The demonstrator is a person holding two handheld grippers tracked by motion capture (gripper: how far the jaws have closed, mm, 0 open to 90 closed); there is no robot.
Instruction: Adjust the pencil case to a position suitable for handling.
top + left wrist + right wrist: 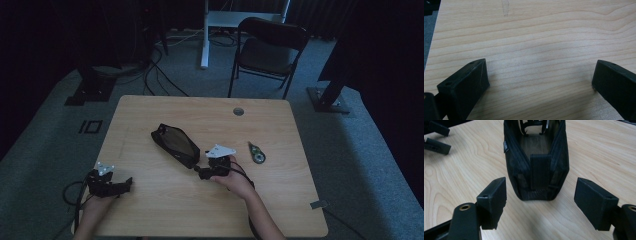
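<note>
Right gripper view: right gripper (540,195) w/ jaws wide apart, nothing held, just in front of black mesh pouch (536,165) end, at table (150,200) centre. Left gripper (540,77) open, empty, near left.

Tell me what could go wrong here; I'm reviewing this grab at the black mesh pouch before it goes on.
1. The right tongs stand open just short of the pouch; closing on its soft mesh end could crush it or slip off the tab.
2. The pouch lies unanchored on the smooth table, and the left tongs rest far off, so a push may slide it.
3. The correction tape lies beside the right hand and could be knocked.
</note>
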